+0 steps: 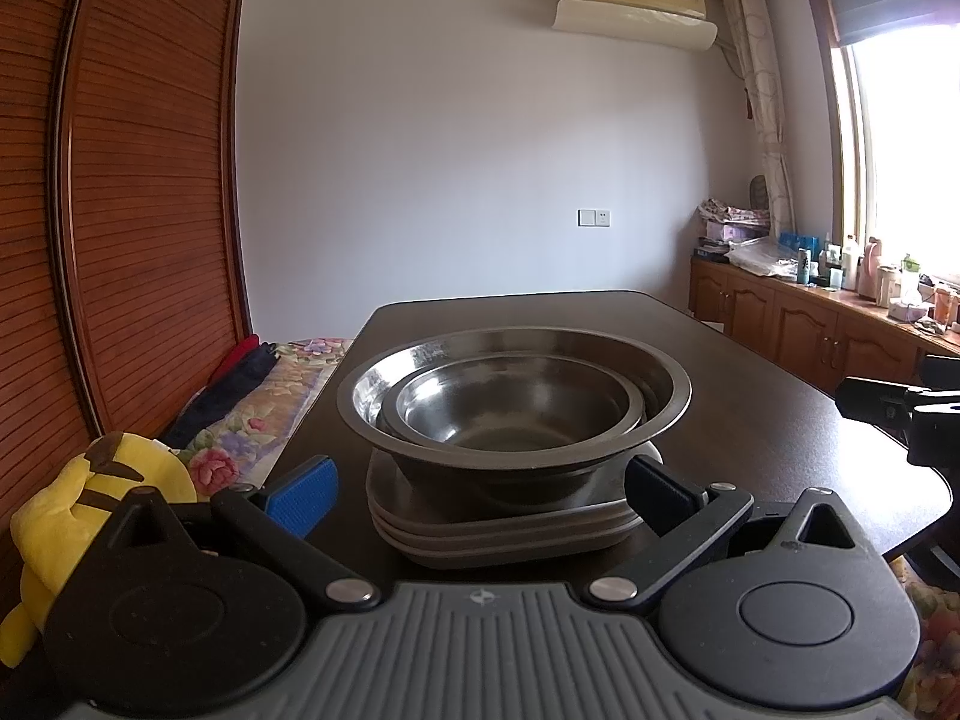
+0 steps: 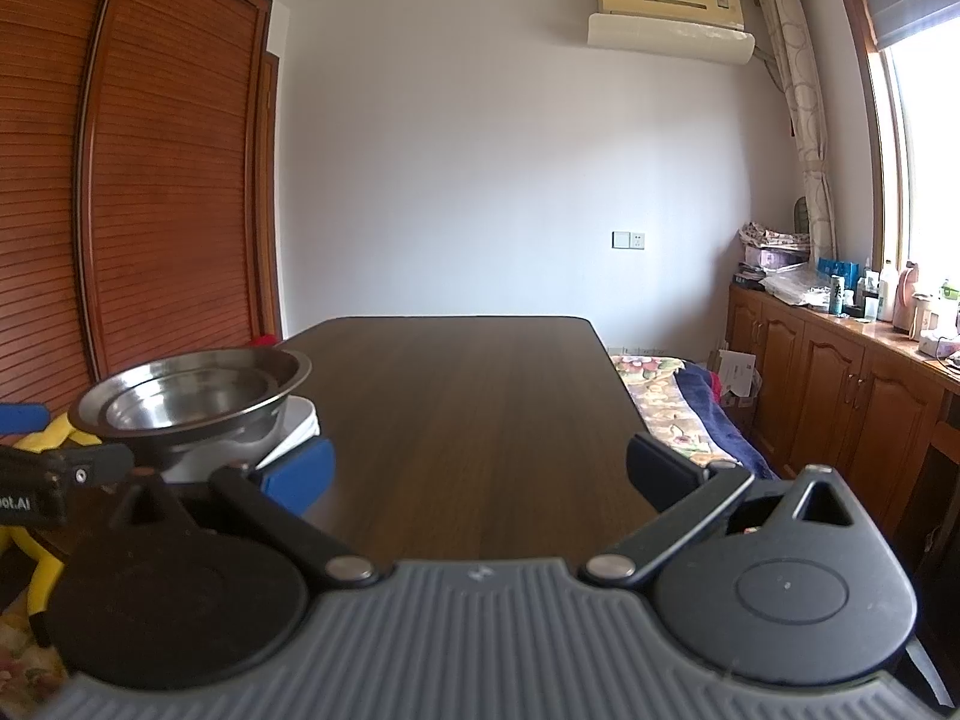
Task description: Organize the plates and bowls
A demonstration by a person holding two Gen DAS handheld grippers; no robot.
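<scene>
Over the dark wooden surface (image 1: 750, 420) now — left gripper (image 1: 480, 489) spread wide, nothing between its fingers. Dead ahead, just beyond the fingertips: a stack of 3 plates (image 1: 498, 531), rounded-square and pale-edged, lying flat near the front edge of the surface. Sitting on top, a large steel bowl (image 1: 666, 390) with a broad flat rim, and nested inside it a smaller steel bowl (image 1: 516, 414), both upright. Blue-padded left finger (image 1: 306, 492) to the left of the stack, dark right finger (image 1: 660, 489) at its right corner — close, though contact cannot be told. Stack framed squarely between the 2 fingers.

Switching to the right wrist view: right gripper (image 2: 480, 474) also wide open and empty, hanging over bare wood near the front edge. Same bowls and plates seen off to its left, well outside the fingers, the large bowl's rim (image 2: 288, 360) catching the light, with a white plate edge (image 2: 294, 426) peeking out beneath. Part of the left gripper visible at far left.

Beyond the surface's left edge, a yellow plush toy (image 1: 90, 492) on a floral bedspread (image 1: 270, 408).
</scene>
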